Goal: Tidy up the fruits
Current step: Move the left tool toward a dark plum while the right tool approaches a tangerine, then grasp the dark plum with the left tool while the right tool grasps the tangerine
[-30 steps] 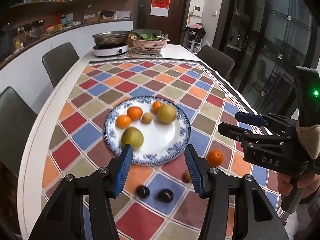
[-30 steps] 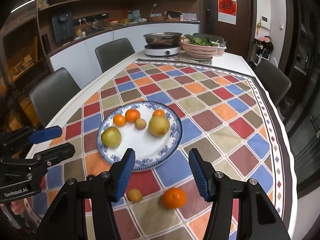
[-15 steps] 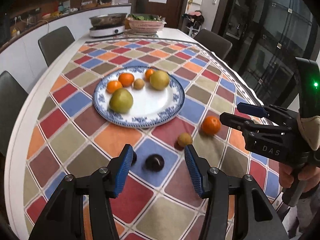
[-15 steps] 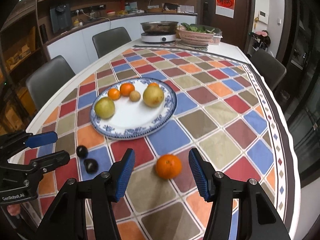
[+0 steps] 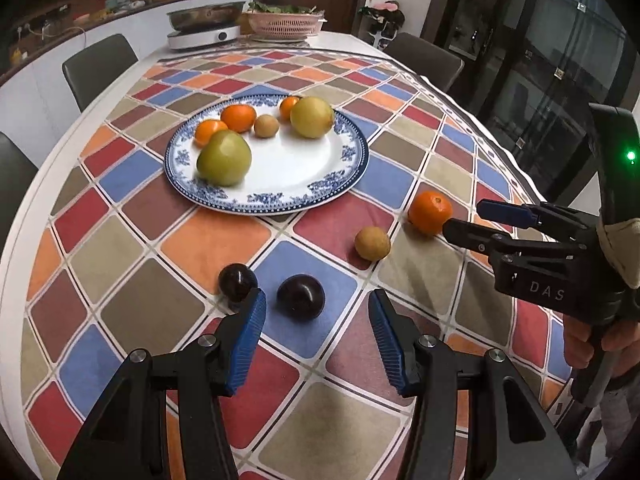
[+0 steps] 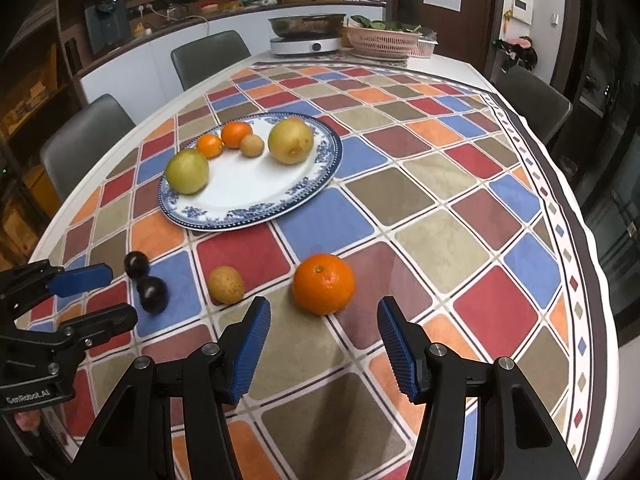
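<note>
A blue-and-white plate point(image 5: 344, 168) point(image 6: 320, 176) holds two green-yellow pears, small oranges and a small brown fruit. On the cloth nearer me lie two dark plums point(image 5: 301, 296) point(image 6: 152, 294), a small brown fruit point(image 5: 372, 243) point(image 6: 225, 285) and an orange point(image 5: 430, 213) point(image 6: 323, 283). My left gripper point(image 5: 316, 336) is open, just short of the larger plum. My right gripper point(image 6: 324, 344) is open, just short of the orange. Each gripper also shows in the other's view, the left point(image 6: 86, 296) and the right point(image 5: 476, 220).
The checkered tablecloth point(image 6: 440, 184) covers an oval table. A cooktop with a pan point(image 6: 306, 40) and a pink basket of greens point(image 6: 382, 38) stand at the far end. Grey chairs point(image 6: 208, 56) line both sides.
Both grippers have moved down and closer to the loose fruit near the table's front. The plums now sit just before my left fingers, the orange just before my right. Both stay open.
</note>
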